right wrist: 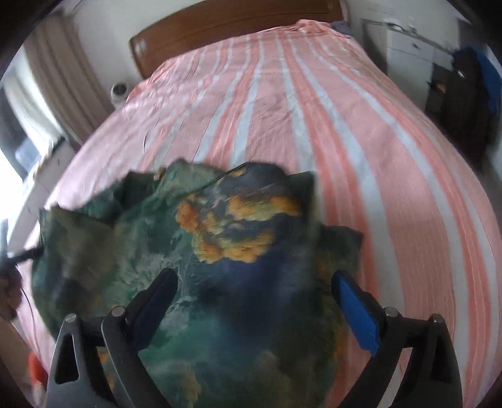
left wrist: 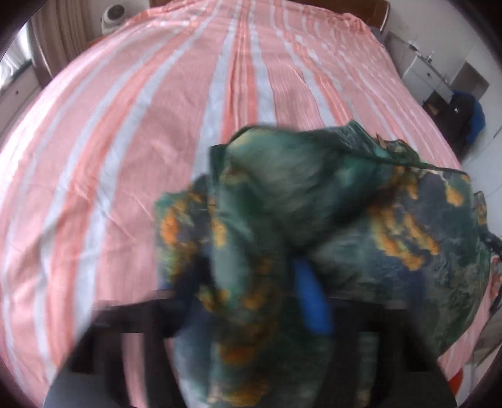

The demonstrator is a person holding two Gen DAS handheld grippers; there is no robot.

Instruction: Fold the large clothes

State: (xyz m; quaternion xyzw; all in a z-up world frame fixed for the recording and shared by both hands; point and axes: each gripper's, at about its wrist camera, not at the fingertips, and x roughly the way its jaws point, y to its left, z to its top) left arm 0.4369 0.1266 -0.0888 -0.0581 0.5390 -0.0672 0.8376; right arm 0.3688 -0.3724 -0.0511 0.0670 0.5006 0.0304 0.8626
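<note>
A dark green garment (left wrist: 345, 194) with orange and blue patches lies bunched on the near part of the pink striped bed (left wrist: 141, 131). In the left wrist view, which is blurred, the cloth is heaped over my left gripper (left wrist: 282, 276). One blue pad (left wrist: 312, 301) shows through the folds and the jaws are shut on the cloth. In the right wrist view my right gripper (right wrist: 254, 279) stands wide open just above the garment (right wrist: 219, 226), its fingers (right wrist: 354, 310) apart on either side of a fold and not pressing it.
The bed (right wrist: 360, 131) stretches away to a wooden headboard (right wrist: 219, 34). A white cabinet (left wrist: 429, 72) and dark and blue hanging clothes (right wrist: 470, 94) stand on the right. A small round appliance (left wrist: 114, 15) and curtains are at the far left. A hand (right wrist: 9, 292) shows at the left edge.
</note>
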